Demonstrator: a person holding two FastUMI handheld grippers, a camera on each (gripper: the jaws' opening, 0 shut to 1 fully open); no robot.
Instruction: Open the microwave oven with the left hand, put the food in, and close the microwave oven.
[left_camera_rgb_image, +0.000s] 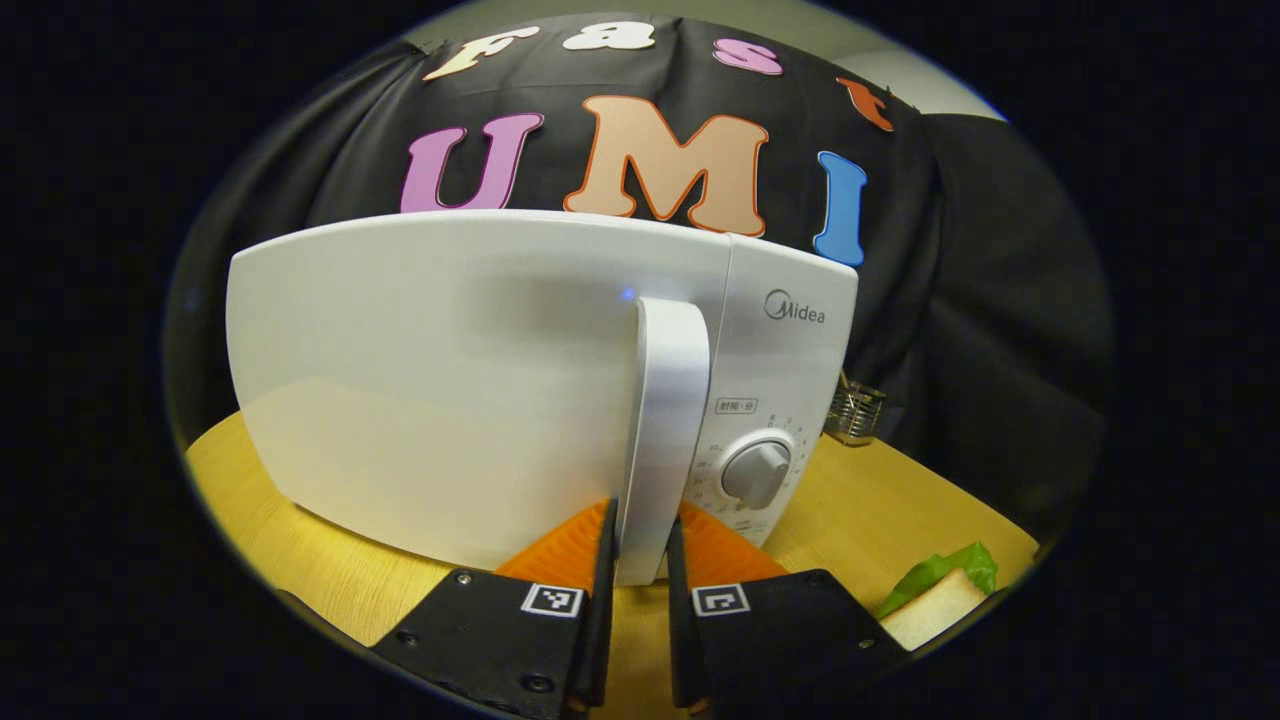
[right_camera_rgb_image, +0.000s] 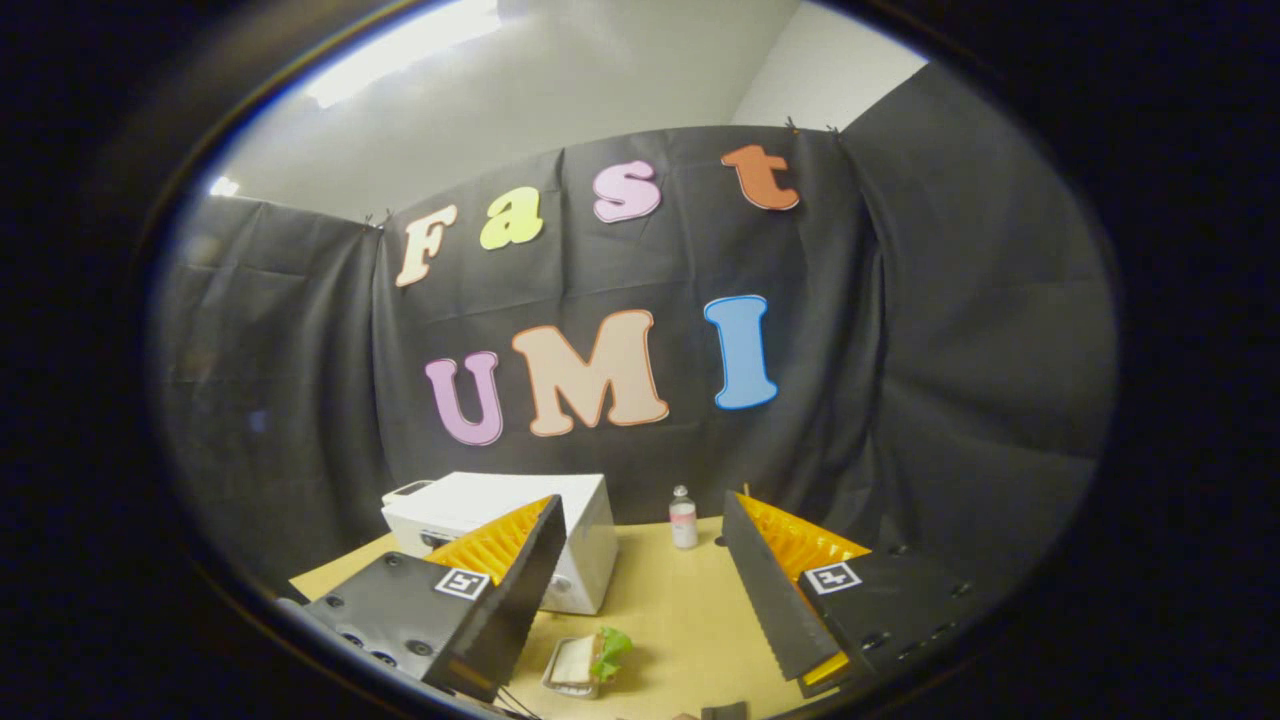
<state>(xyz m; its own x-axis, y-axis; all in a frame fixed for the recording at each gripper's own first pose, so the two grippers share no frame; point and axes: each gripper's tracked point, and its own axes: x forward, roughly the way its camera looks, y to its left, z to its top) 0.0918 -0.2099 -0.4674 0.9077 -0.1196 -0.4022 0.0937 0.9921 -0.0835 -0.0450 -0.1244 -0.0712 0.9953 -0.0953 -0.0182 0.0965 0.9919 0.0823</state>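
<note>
In the left gripper view the left gripper (left_camera_rgb_image: 641, 560) has its two fingers set on either side of the lower end of the microwave's vertical handle (left_camera_rgb_image: 668, 420), close against it, though whether both actually press on it cannot be told. Just past the fingertips rises the closed white door of the microwave oven (left_camera_rgb_image: 440, 370), with a round dial (left_camera_rgb_image: 756, 472) on the panel to the right of the handle. Down to the right of this claw, on the yellow wooden table (left_camera_rgb_image: 880, 510), lies the food (left_camera_rgb_image: 940, 592), a sandwich with a green leaf. Farther right, behind the oven, stands a small wire holder (left_camera_rgb_image: 854, 412), and black cloth closes the back. In the right gripper view the right gripper (right_camera_rgb_image: 640, 590) hangs above the table with its fingers wide apart and nothing between them. Below and between them sits the sandwich (right_camera_rgb_image: 585, 660) in a shallow tray; beyond the left finger stands the oven (right_camera_rgb_image: 500, 520); ahead, a small bottle (right_camera_rgb_image: 683, 517) stands near the cloth wall, with a pale wall and ceiling above.
</note>
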